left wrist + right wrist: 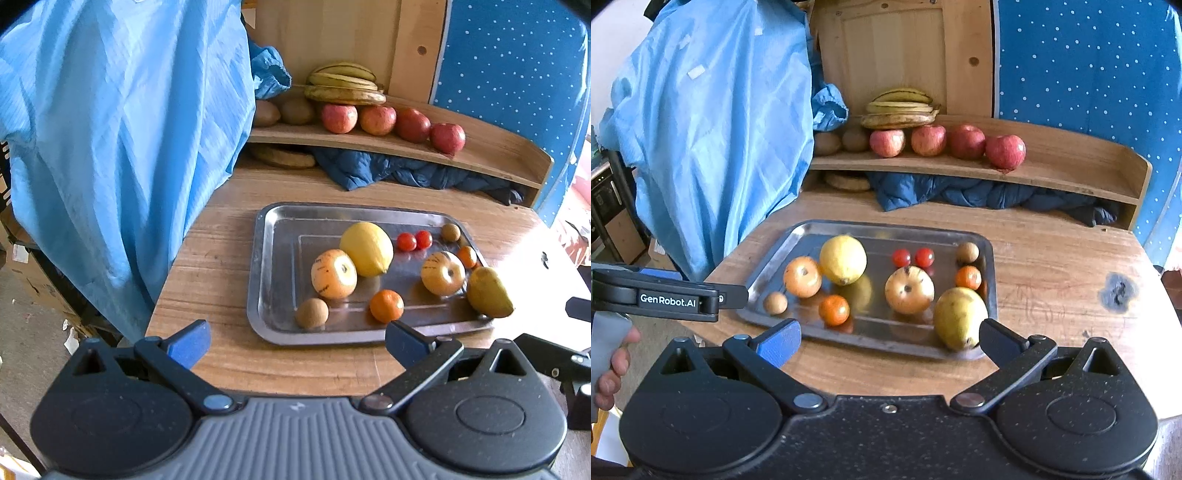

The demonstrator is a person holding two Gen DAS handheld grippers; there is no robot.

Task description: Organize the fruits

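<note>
A steel tray (271, 258) (775, 254) on the wooden table holds a lemon (366, 248) (843, 259), two yellow apples (333, 273) (442, 273), two cherry tomatoes (413, 240), oranges (386, 305) (833, 309), small brown fruits (311, 313) and a mango (488, 292) (959, 316). Red apples (375, 119) (945, 142) and bananas (343, 84) (901, 109) sit on the wooden shelf (491, 158). My left gripper (295, 343) is open, empty, just before the tray's near edge. My right gripper (890, 341) is open, empty, near the mango.
A blue garment (122, 147) (713, 140) hangs at the left beside the table. A dark blue cloth (406, 171) (979, 194) lies under the shelf. A dark burn mark (1117, 290) is on the table at right. The left gripper's side (668, 297) shows in the right wrist view.
</note>
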